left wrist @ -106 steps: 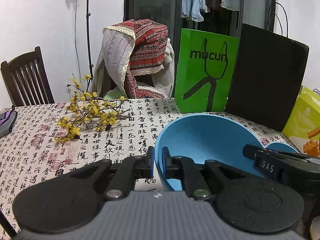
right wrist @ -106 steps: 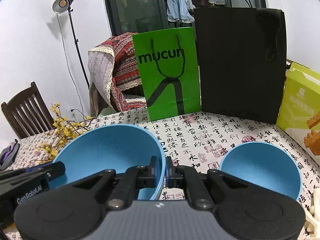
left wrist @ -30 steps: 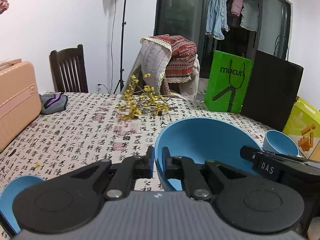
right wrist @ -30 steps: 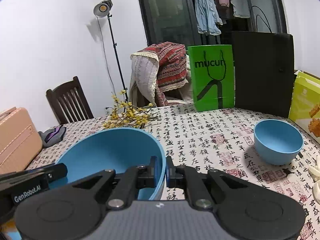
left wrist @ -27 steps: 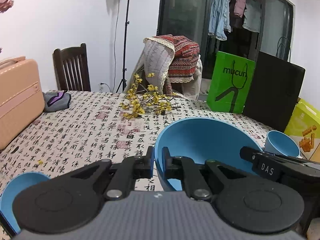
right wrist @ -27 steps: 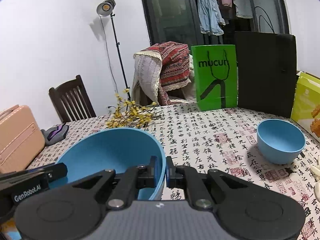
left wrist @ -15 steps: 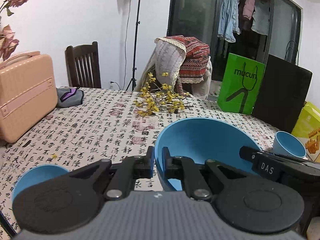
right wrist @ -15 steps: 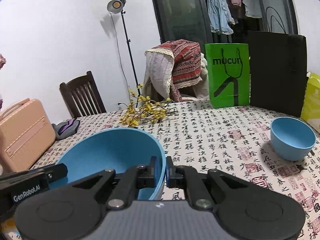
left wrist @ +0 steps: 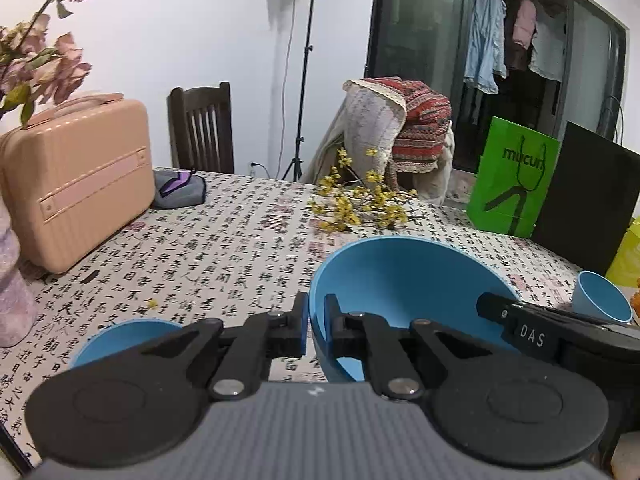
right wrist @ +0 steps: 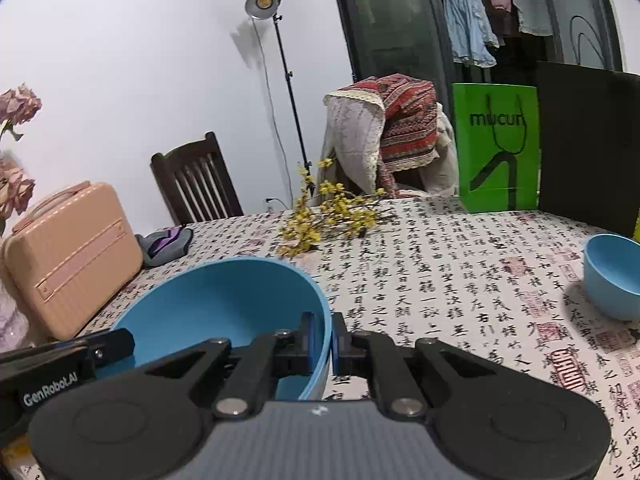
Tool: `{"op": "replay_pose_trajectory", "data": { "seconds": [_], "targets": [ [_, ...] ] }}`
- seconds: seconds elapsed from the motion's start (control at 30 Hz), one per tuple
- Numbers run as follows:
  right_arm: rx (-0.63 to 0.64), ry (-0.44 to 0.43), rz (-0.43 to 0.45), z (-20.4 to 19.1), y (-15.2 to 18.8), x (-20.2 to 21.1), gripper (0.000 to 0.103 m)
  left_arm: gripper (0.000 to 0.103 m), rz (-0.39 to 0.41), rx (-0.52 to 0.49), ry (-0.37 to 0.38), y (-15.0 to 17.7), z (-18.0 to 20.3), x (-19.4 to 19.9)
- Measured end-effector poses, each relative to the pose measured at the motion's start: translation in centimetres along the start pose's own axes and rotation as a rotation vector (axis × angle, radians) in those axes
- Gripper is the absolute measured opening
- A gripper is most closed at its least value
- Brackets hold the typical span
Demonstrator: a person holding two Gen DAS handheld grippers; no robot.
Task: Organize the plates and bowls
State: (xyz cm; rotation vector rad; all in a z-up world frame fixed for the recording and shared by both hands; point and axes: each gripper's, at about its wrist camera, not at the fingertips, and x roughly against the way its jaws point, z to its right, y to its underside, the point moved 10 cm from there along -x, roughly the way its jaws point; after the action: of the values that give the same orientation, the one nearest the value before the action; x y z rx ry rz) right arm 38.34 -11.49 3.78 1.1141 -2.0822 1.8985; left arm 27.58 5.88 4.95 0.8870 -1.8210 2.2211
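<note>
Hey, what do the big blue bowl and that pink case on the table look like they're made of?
Large blue bowl: probably plastic or melamine, going by its thin wall, uniform colour and matte, glare-free surface; glazed ceramic seems unlikely.
Pink case: looks like a moulded hard plastic shell, smooth, ribbed and rounded at the corners, with a satin sheen.

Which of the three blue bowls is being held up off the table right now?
The large blue bowl, pinched at opposite rims by the left gripper and right gripper. The two smaller blue bowls sit on the tablecloth.
</note>
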Motion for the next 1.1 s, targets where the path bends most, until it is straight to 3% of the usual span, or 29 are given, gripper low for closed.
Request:
{"op": "replay_pose_trajectory", "data": {
  "seconds": [1.1],
  "targets": [
    [0.089,-0.127,-0.021,-9.5,0.9,-1.3,0.008,0.008,0.030,0.104,-0.116,-0.2,-8.9,2.5]
  ]
}}
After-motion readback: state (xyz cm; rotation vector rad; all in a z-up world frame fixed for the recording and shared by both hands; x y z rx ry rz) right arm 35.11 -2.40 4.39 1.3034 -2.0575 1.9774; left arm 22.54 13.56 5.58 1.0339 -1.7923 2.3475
